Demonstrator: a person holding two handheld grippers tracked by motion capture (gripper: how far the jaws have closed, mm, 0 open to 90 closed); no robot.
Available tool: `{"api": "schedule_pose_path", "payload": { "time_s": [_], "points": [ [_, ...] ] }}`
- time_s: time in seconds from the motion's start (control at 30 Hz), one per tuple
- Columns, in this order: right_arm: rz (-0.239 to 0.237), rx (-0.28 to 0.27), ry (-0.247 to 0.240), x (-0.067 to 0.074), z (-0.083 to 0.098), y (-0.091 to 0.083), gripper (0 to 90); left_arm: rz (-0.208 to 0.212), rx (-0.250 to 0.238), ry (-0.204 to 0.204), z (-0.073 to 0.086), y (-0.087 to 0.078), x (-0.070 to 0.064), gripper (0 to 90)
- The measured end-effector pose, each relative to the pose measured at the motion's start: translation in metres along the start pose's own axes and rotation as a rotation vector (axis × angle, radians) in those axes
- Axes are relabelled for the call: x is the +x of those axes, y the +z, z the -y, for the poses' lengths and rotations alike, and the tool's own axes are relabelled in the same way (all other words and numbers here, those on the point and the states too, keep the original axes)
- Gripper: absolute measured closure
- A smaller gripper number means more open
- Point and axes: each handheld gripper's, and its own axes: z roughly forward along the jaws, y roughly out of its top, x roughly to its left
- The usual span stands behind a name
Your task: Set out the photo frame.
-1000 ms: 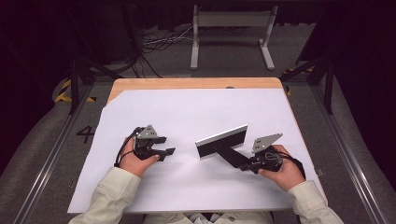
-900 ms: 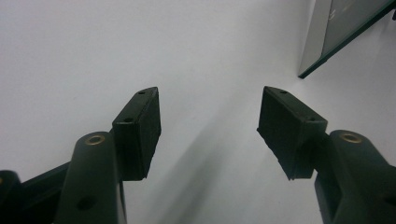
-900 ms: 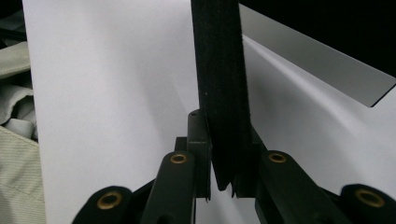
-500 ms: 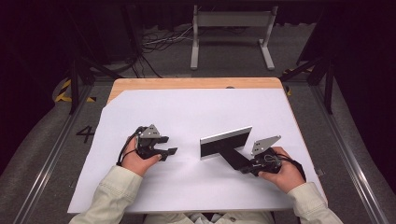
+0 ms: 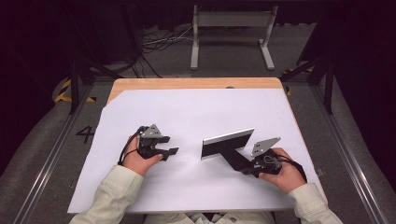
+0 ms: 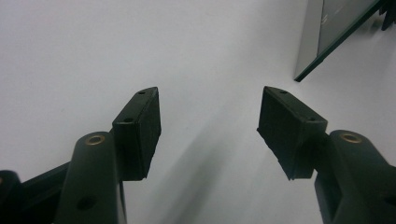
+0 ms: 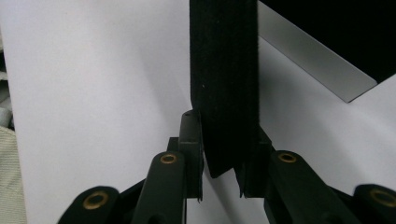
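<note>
A black T-shaped tool lies on the white sheet (image 5: 196, 112), its wide blade (image 5: 228, 142) with a silver top edge standing on edge at centre right. Its black handle (image 5: 236, 158) runs back into my right gripper (image 5: 245, 165). In the right gripper view the handle (image 7: 224, 70) sits between the pads, which lie against its sides; these jaws have just been opening slightly, and the handle is still between them. My left gripper (image 5: 170, 153) rests at centre left, open and empty (image 6: 210, 107), pointing toward the blade (image 6: 327, 32).
The sheet covers a wooden table whose bare far edge (image 5: 187, 83) shows. Beyond it, on the dark floor, stand a grey metal frame (image 5: 231, 28) and loose cables (image 5: 159, 42). Rails run along both sides of the table.
The blade has shifted slightly to the right with the right gripper. The left gripper has kept still.
</note>
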Motion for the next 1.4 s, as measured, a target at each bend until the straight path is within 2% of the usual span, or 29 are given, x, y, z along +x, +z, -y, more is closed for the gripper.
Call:
{"api": "schedule_pose_path", "payload": {
  "time_s": [0.27, 0.47, 0.6, 0.8, 0.93, 1.13, 1.3, 1.4],
  "points": [
    [0.005, 0.019, 0.006, 0.001, 0.003, -0.001, 77.5, 0.003, 0.001, 0.005, -0.001, 0.003, -0.001, 39.7],
    [0.016, 0.011, 0.004, 0.002, 0.003, -0.005, 77.4, 0.009, 0.006, 0.008, -0.002, 0.004, -0.001, 39.7],
    [0.017, 0.001, 0.008, 0.003, 0.003, -0.009, 73.1, 0.013, 0.007, 0.01, -0.003, 0.005, -0.003, 39.7],
    [0.031, -0.029, 0.002, 0.005, 0.0, -0.019, 68.0, 0.045, 0.0, 0.014, -0.005, 0.008, -0.005, 40.7],
    [0.037, -0.062, -0.002, 0.007, -0.002, -0.03, 65.6, 0.063, -0.007, 0.037, -0.008, 0.009, -0.009, 42.1],
    [0.06, -0.097, -0.013, 0.01, -0.004, -0.042, 65.9, 0.079, -0.01, 0.052, -0.01, 0.011, -0.015, 46.4],
    [0.071, -0.127, -0.013, 0.01, -0.005, -0.052, 67.5, 0.081, -0.012, 0.075, -0.011, 0.015, -0.02, 53.5],
    [0.079, -0.147, -0.013, 0.011, -0.005, -0.058, 70.6, 0.102, -0.043, 0.075, -0.011, 0.019, -0.022, 57.1]
  ]
}}
